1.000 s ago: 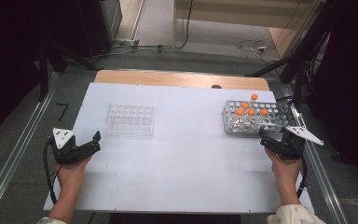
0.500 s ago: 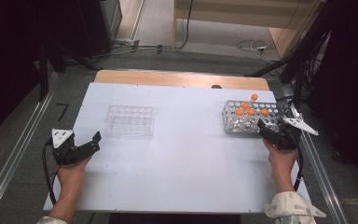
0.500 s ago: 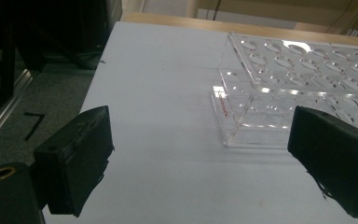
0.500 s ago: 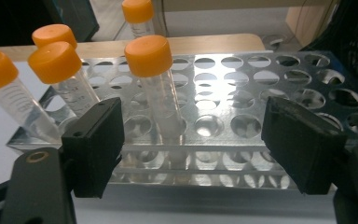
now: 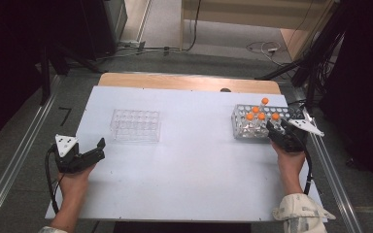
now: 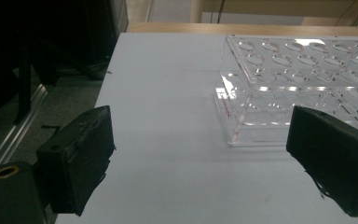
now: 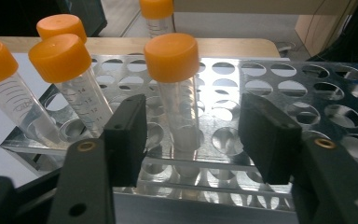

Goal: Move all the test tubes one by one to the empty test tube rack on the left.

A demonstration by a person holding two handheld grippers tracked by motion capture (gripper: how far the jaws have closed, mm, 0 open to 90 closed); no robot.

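Note:
A metal tube rack [image 5: 291,116] at the table's right holds several clear tubes with orange caps [image 5: 261,116]. My right gripper [image 5: 275,130] is open at the rack's near edge. In the right gripper view its jaws stand either side of one orange-capped tube [image 7: 175,93] in the front row of the rack [image 7: 307,93], without touching it. An empty clear plastic rack [image 5: 136,124] stands left of centre. My left gripper [image 5: 98,148] rests open on the table near the left edge. The clear rack [image 6: 303,79] lies ahead and to the right in the left gripper view.
The white table [image 5: 194,160] has a wooden strip [image 5: 189,81] along its far edge. Metal rails [image 5: 9,174] run along both sides of the table, and cables lie on the floor beyond it.
My right gripper has moved forward and left to the metal rack's near edge, its jaws now around a front tube. The left gripper has stayed put.

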